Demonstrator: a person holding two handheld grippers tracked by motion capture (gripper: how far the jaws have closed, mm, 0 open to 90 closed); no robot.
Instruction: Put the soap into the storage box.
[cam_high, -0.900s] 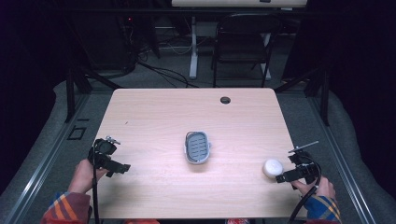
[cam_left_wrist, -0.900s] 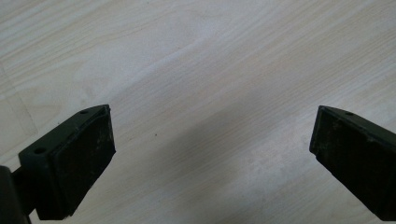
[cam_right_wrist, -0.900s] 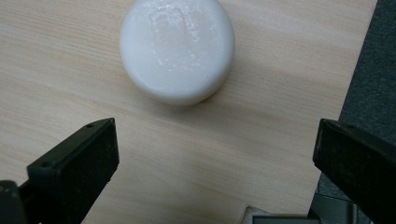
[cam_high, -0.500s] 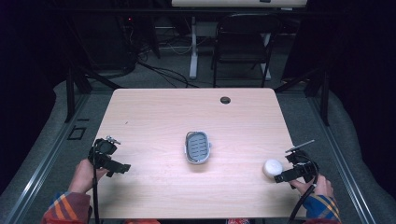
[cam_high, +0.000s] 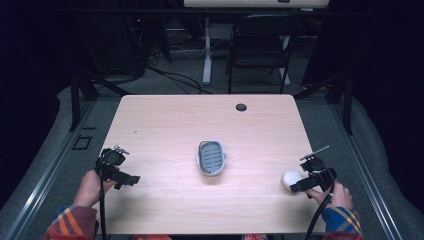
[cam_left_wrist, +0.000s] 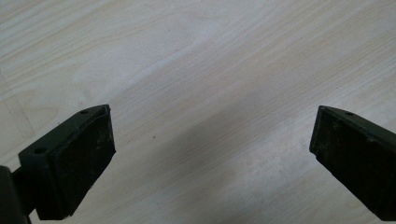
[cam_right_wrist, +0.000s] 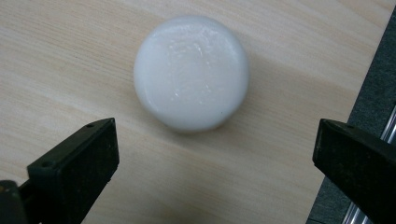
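Two jaws of the right gripper (cam_right_wrist: 212, 163) stand wide apart just short of the white soap (cam_right_wrist: 191, 72) near the counter (cam_high: 165, 125) edge; ease forward until they straddle it squarely, then close. Left gripper (cam_left_wrist: 210, 154) hangs open over bare wood.

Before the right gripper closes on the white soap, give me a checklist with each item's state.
1. Right gripper jaws wide open: ok.
2. White soap lies between the jaws: not ok, it sits ahead of the tips.
3. Soap apart from the table edge: ok, though close.
4. Soap dish holds nothing and stands mid-table: ok.
5. Left gripper open over bare wood, out of the way: ok.
6. Soap slippery: cannot tell.
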